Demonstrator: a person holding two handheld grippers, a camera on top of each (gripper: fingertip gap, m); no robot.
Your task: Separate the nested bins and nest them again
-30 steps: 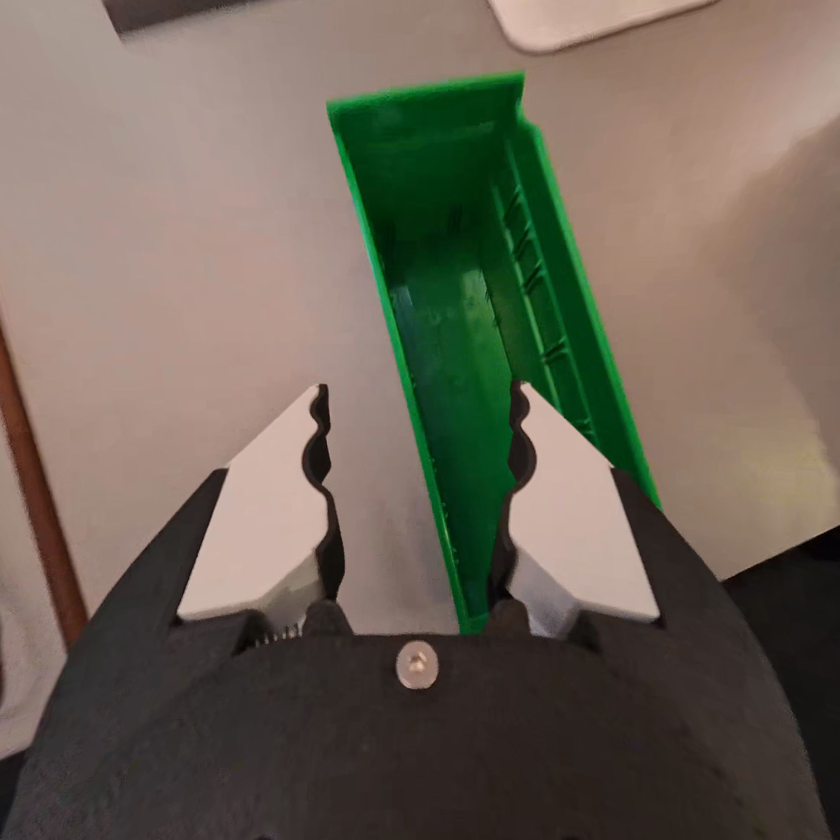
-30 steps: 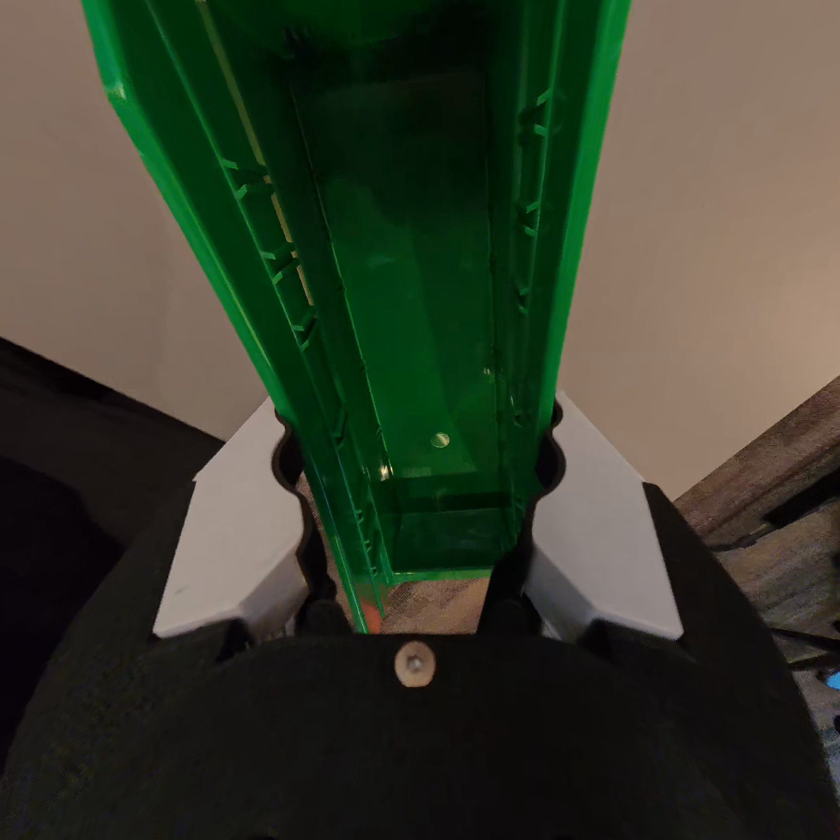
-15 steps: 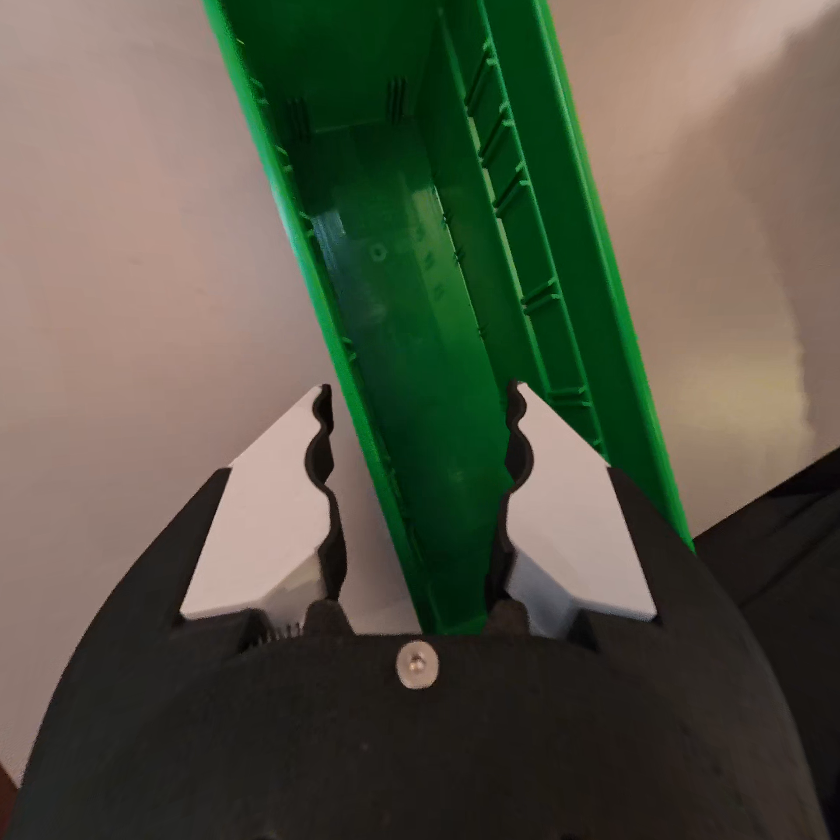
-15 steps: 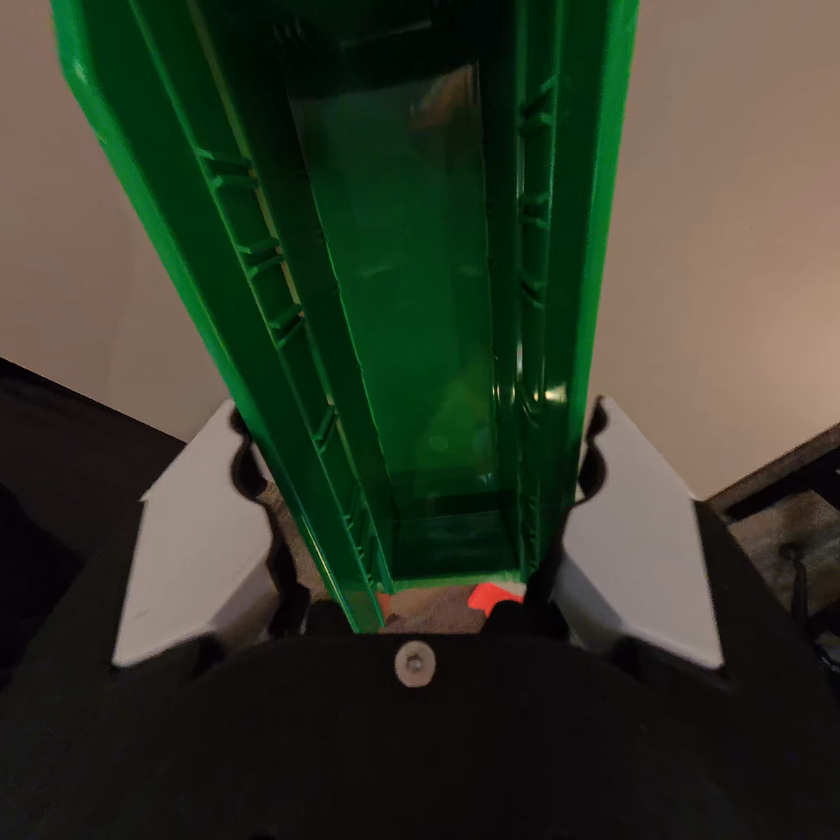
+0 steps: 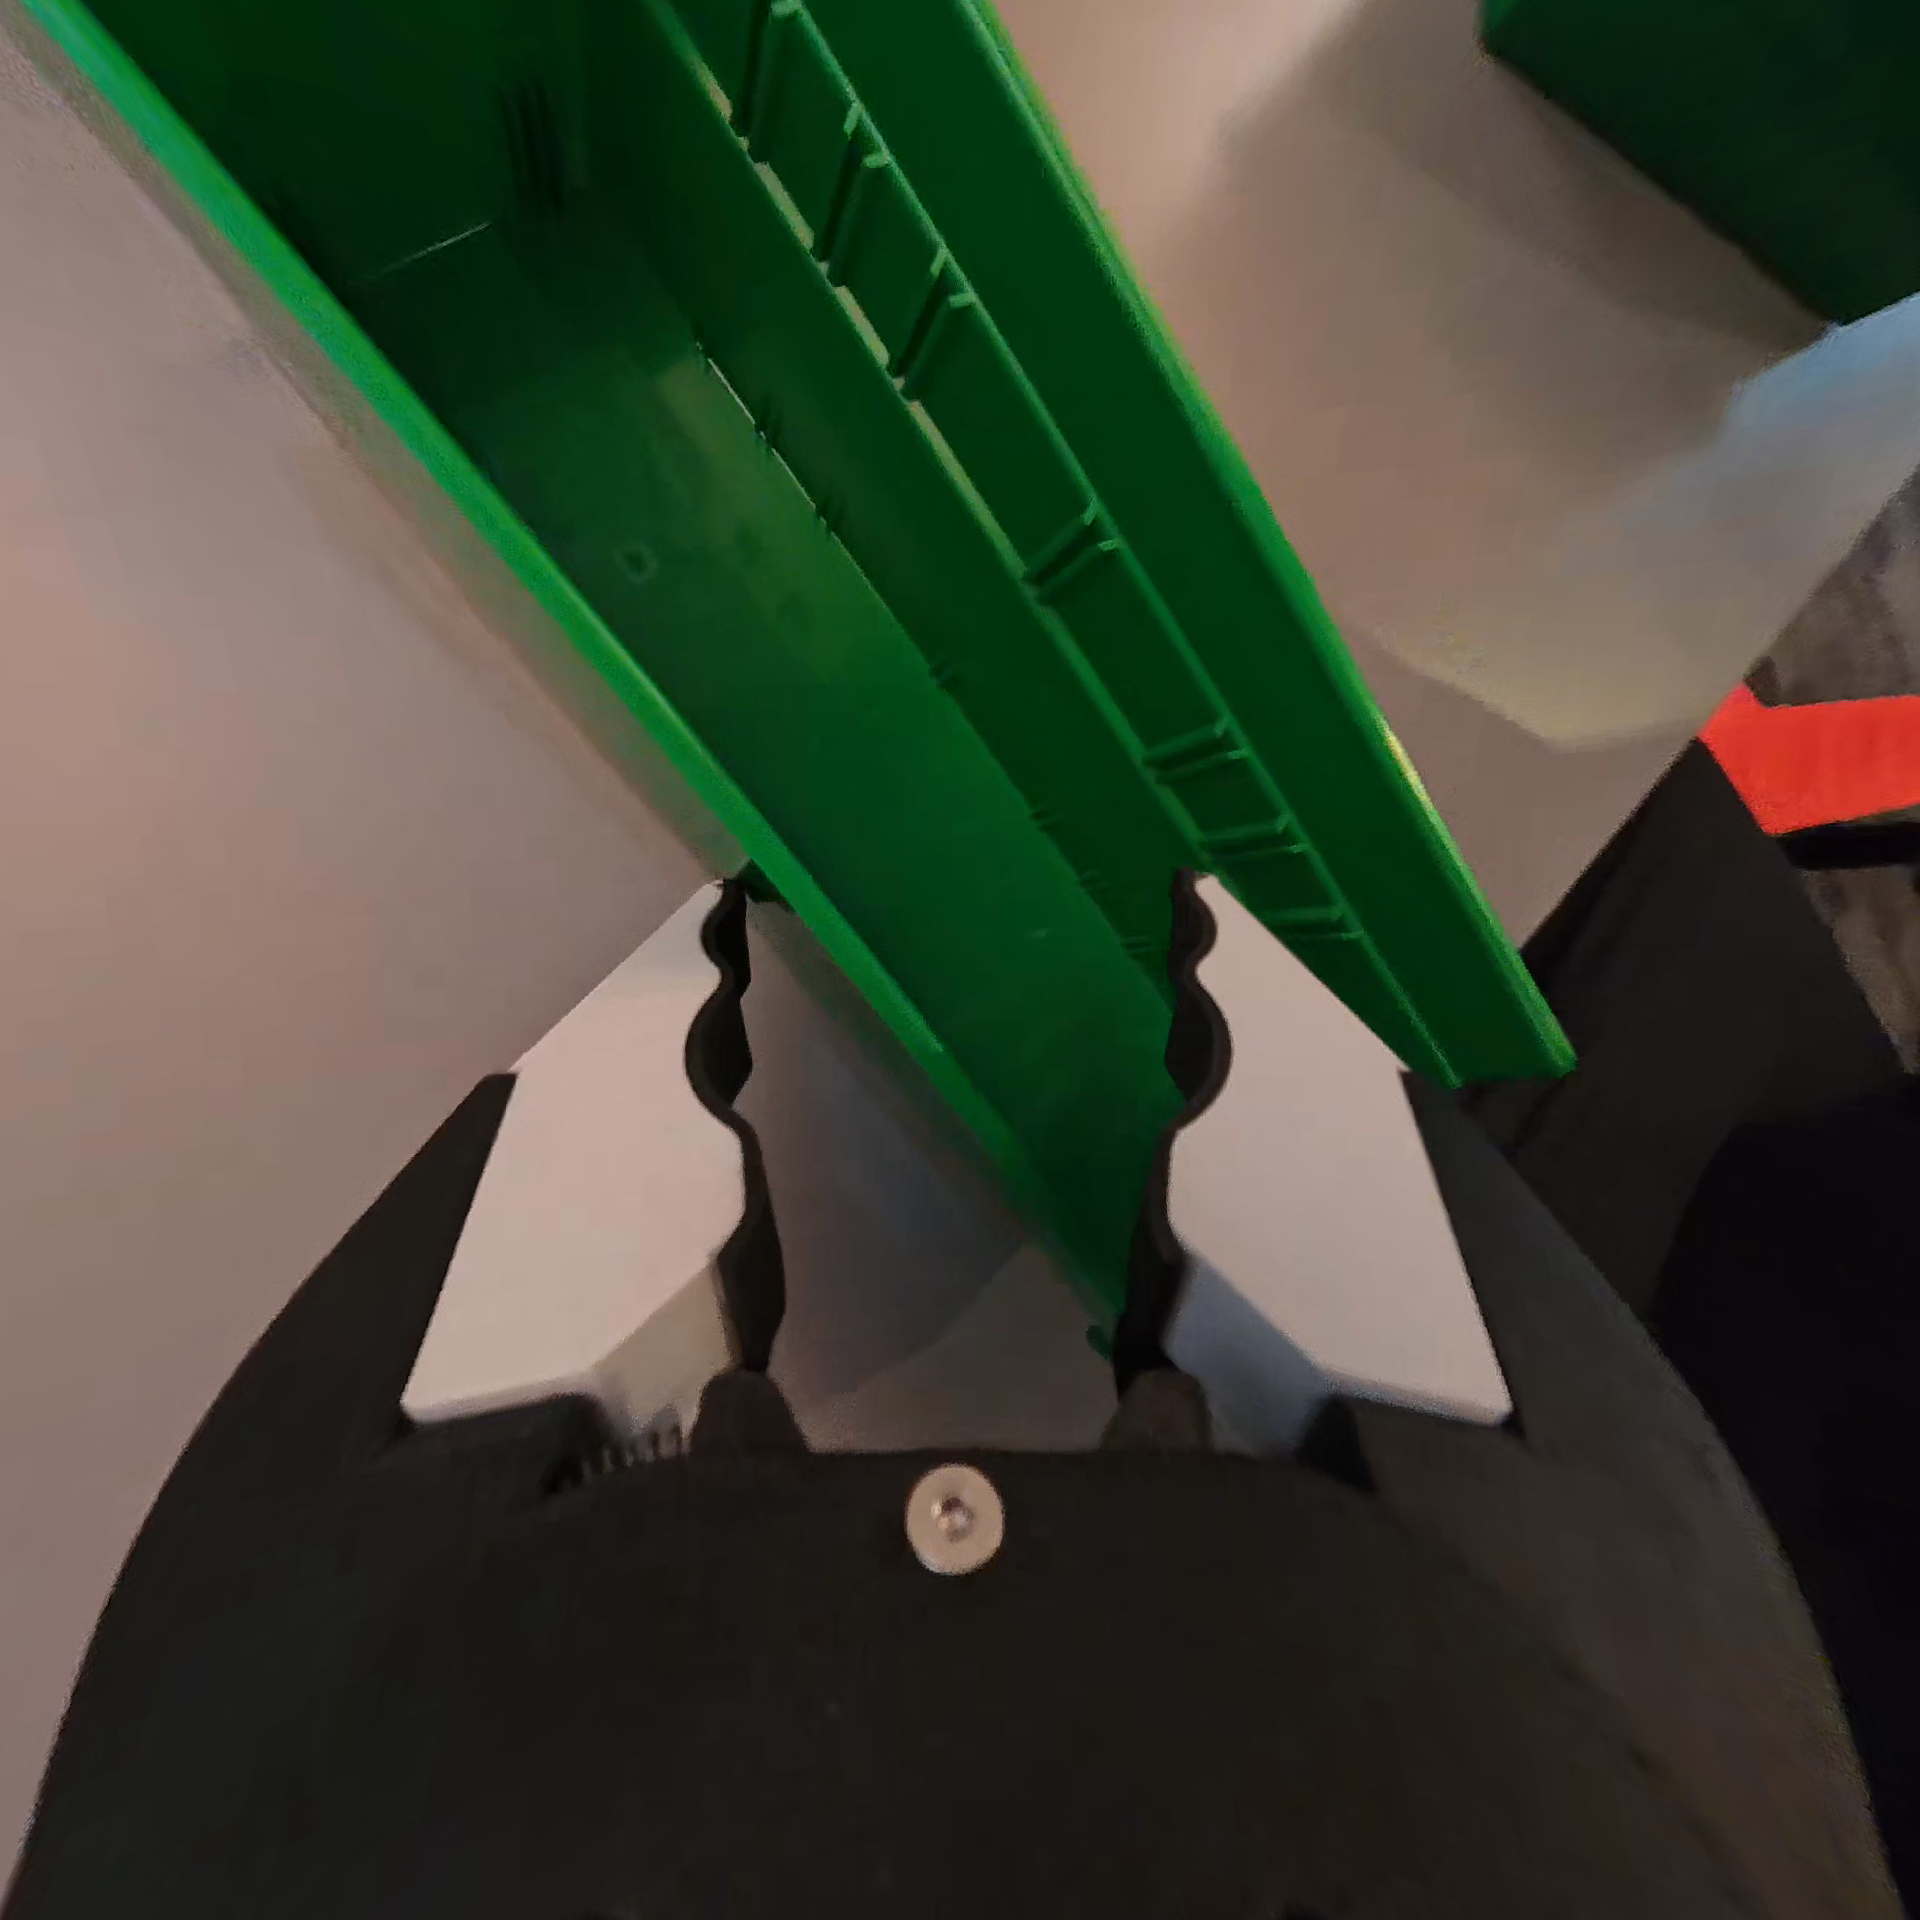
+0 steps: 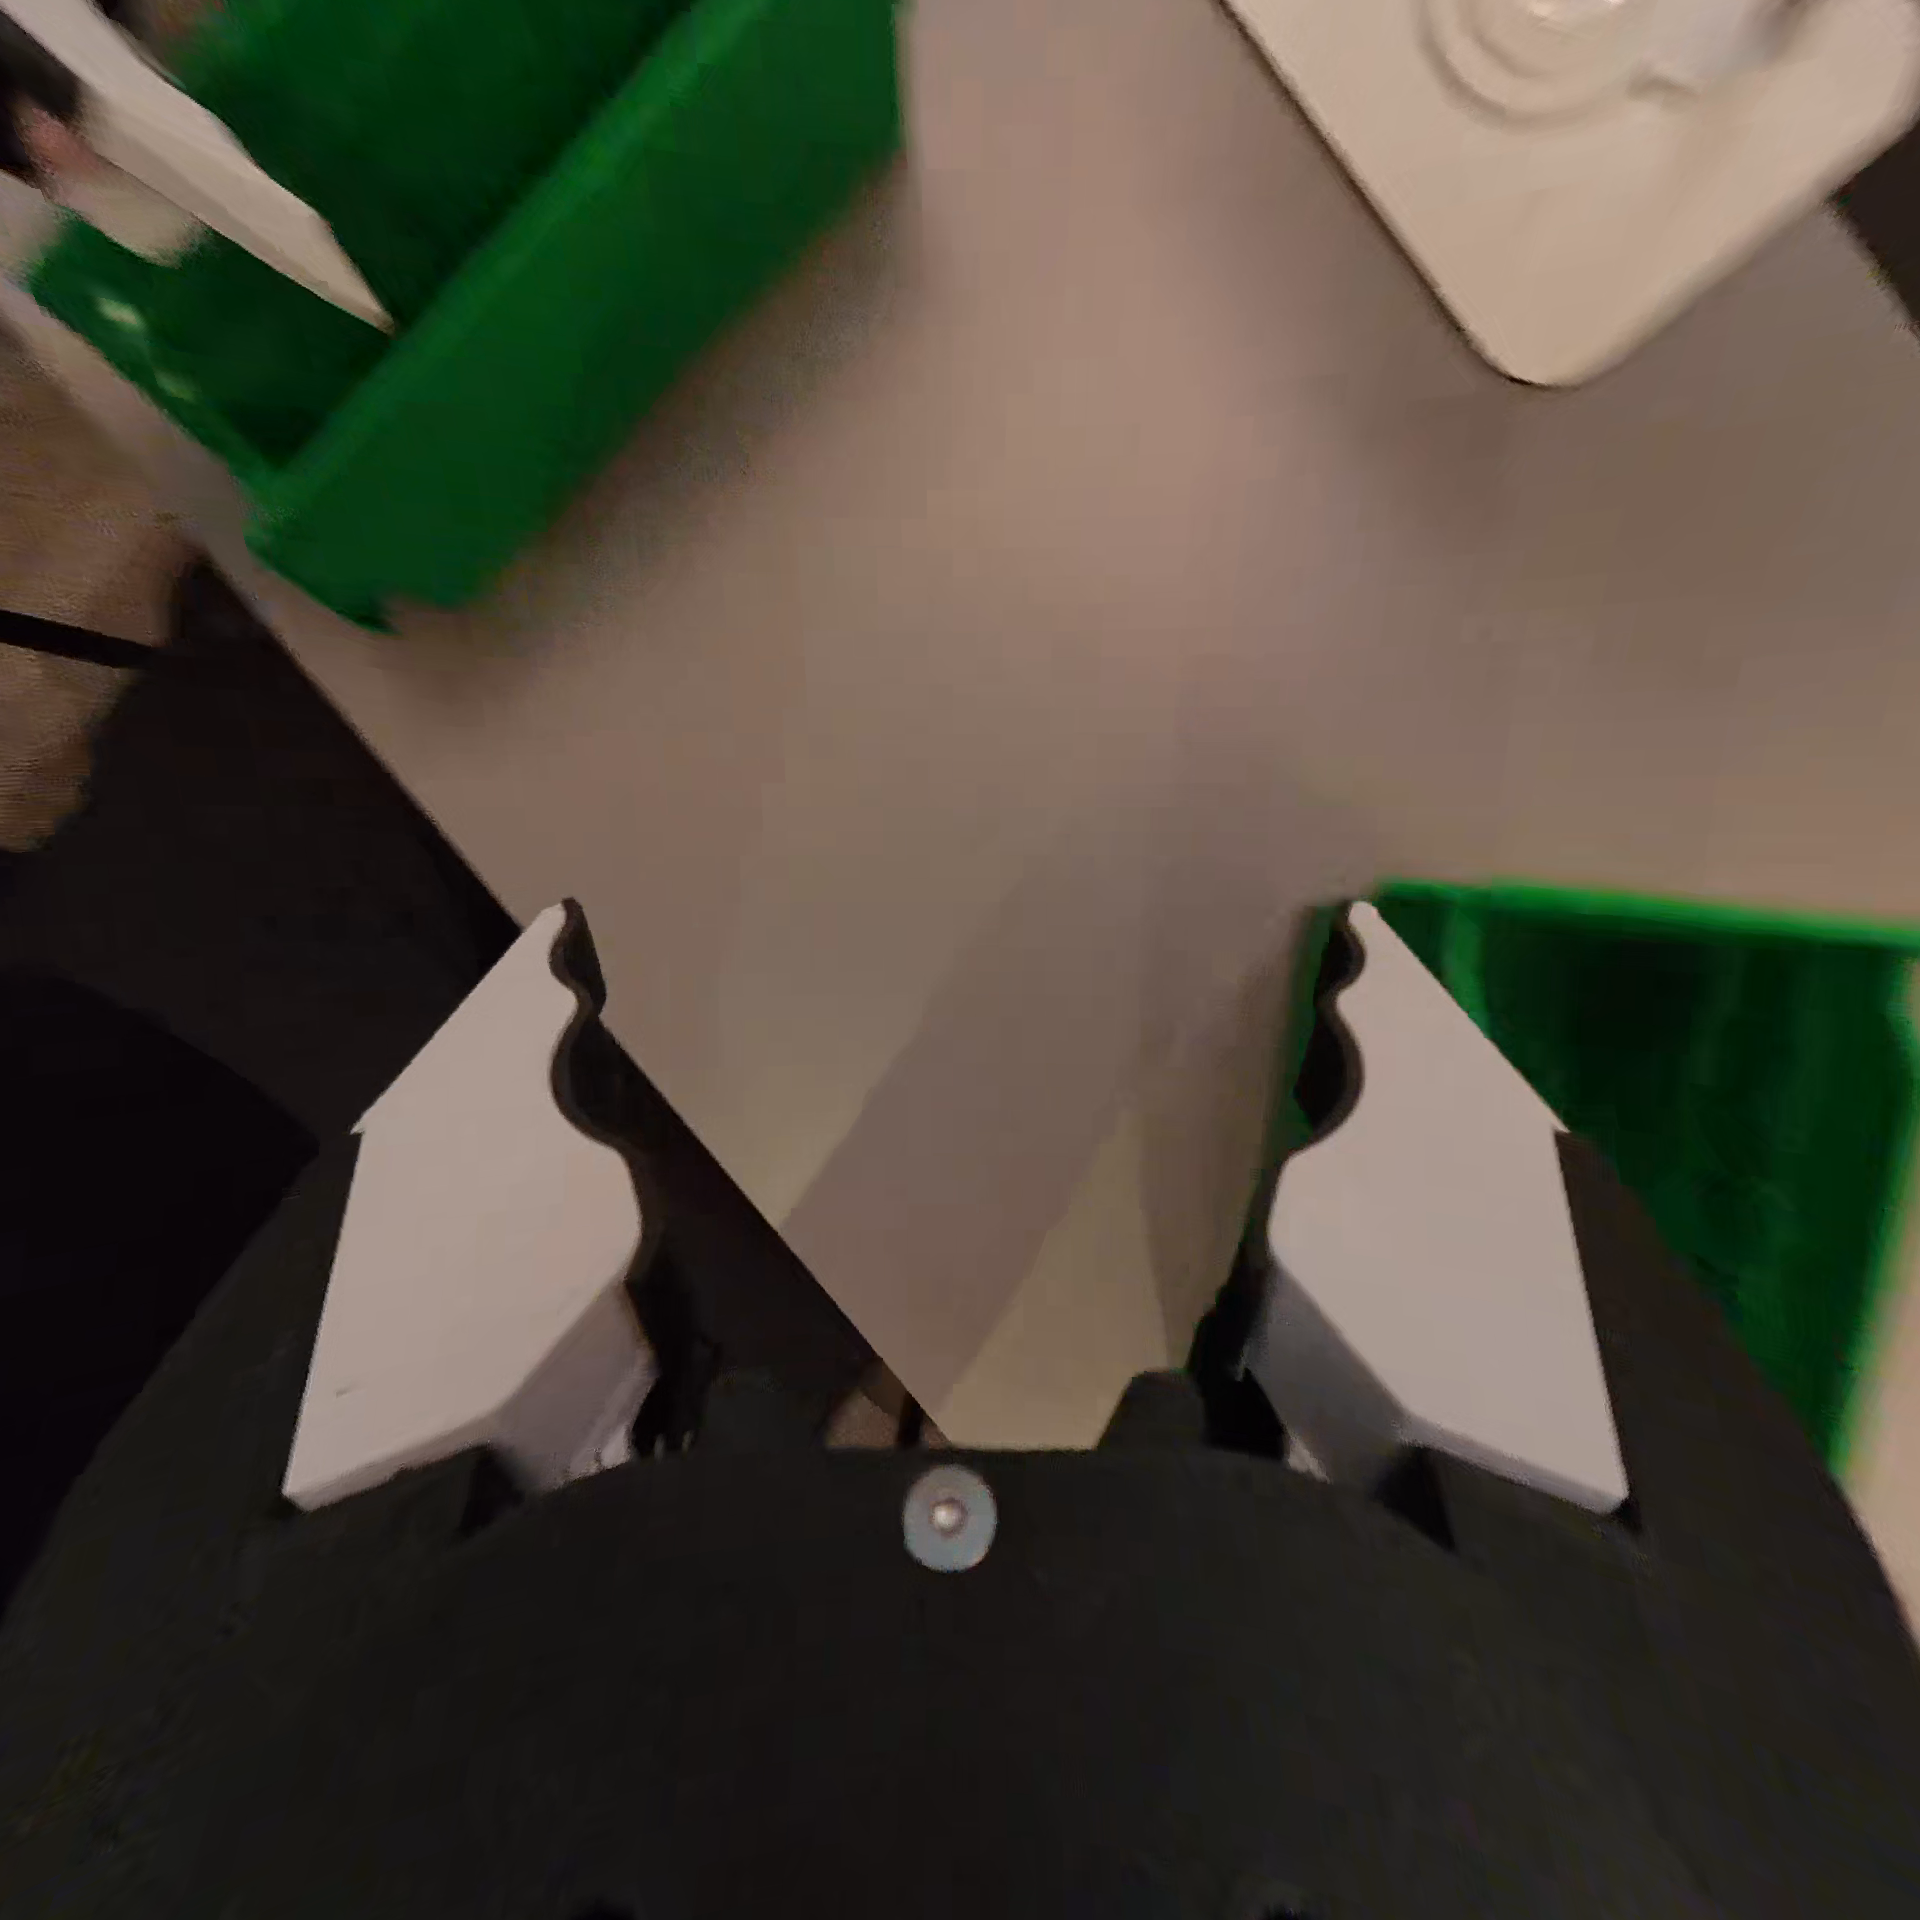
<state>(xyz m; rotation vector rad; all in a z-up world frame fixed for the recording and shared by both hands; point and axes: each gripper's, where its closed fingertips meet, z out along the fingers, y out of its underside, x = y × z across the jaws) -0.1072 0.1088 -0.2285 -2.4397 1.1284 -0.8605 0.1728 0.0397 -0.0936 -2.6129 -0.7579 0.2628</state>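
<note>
Two long green bins lie apart on the pale table. One bin [image 5: 831,623] runs on a slant between the fingers of my left gripper [image 5: 956,888]. The jaws stand partly apart, and the bin's edge touches the left fingertip and the base of the right finger. The other bin [image 5: 1714,125] shows at the top right. My right gripper [image 6: 958,909] is wide open and empty over bare table. That other bin [image 6: 1683,1091] lies just behind its right finger. The first bin [image 6: 582,343] sits at the upper left with a white finger of the left gripper [image 6: 239,218] over it.
A white rounded-corner object [image 6: 1610,156] lies at the far right of the table [image 6: 987,623]. The table's edge runs diagonally at the lower left, with dark floor beyond. A blurred white finger [image 5: 1766,520] and an orange strip [image 5: 1818,769] show at the right of the left wrist view.
My right gripper opened, let go of the green bin it held, and swung away so the bin now lies to its right. In the left wrist view the bin is closer and more slanted.
</note>
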